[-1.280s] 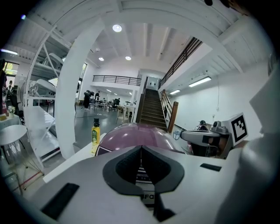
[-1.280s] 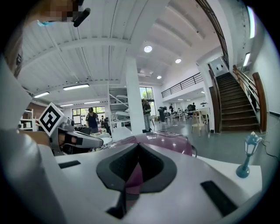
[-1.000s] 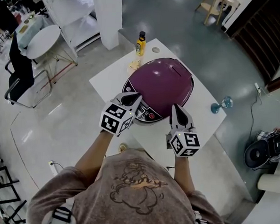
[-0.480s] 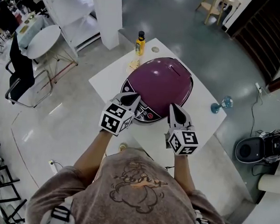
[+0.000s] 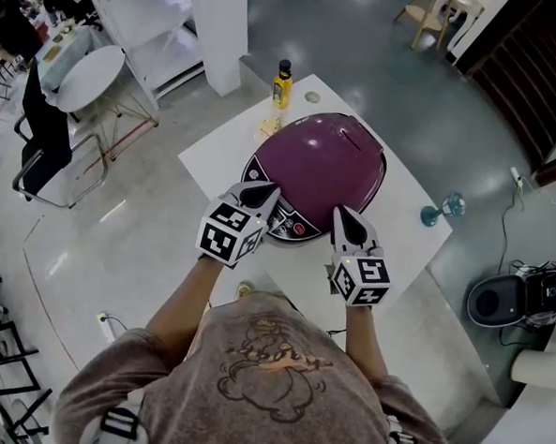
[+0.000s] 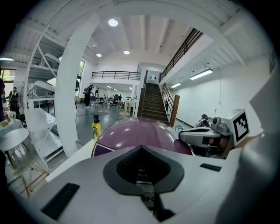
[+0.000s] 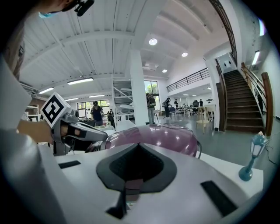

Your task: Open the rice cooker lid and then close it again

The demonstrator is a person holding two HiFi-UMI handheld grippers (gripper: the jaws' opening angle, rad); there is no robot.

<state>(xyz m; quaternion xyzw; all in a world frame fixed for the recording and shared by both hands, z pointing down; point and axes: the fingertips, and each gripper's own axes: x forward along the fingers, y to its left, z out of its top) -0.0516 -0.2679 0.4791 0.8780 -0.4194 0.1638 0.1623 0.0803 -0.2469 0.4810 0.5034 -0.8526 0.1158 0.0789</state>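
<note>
A purple rice cooker stands on a white table with its domed lid down. Its control panel faces me. My left gripper is shut and empty, its tip over the cooker's front left rim. My right gripper is also shut and empty, just off the front right edge. The left gripper view looks over the closed jaws at the lid, with the right gripper beside it. The right gripper view looks past its own jaws at the dome and the left gripper.
A yellow bottle stands at the table's far corner behind the cooker. A small blue stemmed ornament stands at the right edge. A round white table and a chair are on the floor to the left, a white pillar behind.
</note>
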